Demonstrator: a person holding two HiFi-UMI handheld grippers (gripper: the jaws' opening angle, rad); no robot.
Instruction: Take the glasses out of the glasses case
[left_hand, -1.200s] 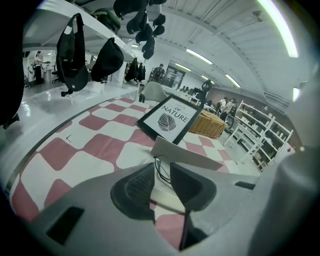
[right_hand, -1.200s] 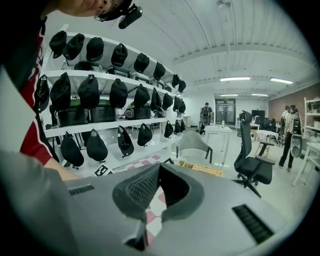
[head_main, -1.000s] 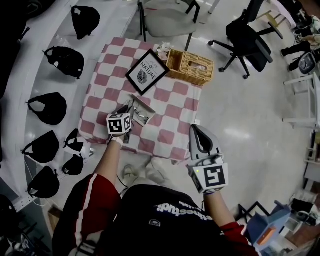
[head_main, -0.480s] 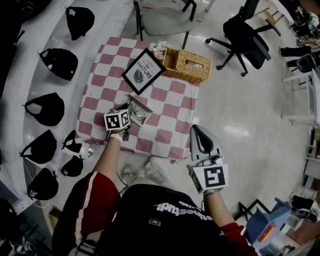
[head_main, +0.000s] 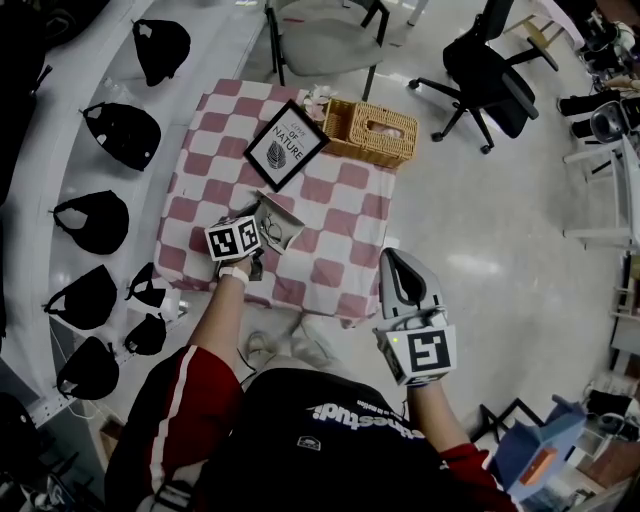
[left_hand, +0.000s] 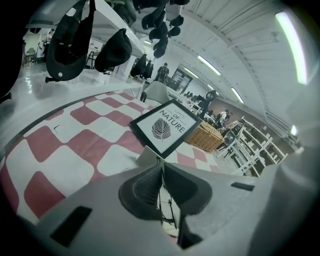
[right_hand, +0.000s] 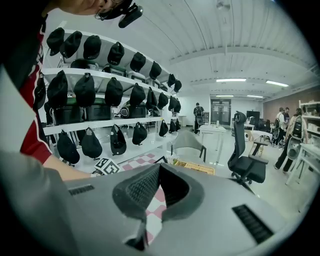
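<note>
A grey glasses case (head_main: 283, 217) lies open on the checked tablecloth (head_main: 340, 210), its pale lid (left_hand: 146, 155) showing just past my left jaws. My left gripper (head_main: 263, 233) reaches into the case. Its jaws have just been closing, and the thin dark wire frame of the glasses (left_hand: 165, 202) is now pinched between the pads (left_hand: 145, 187). In the left gripper view my left gripper (left_hand: 162, 167) points down at the table. My right gripper (head_main: 394, 262) hovers off the table's near right corner, shut and holding nothing. In its own view the right gripper (right_hand: 159, 175) faces the room.
A black-framed leaf picture (head_main: 288, 145) lies behind the case, with a wicker basket (head_main: 378, 130) at the table's far right. Black caps (head_main: 92, 218) hang along the white shelves on the left. Office chairs (head_main: 495, 70) stand beyond the table.
My left gripper has drawn slightly up and left at the case, and the case now sits tight against it. The right gripper has stayed put.
</note>
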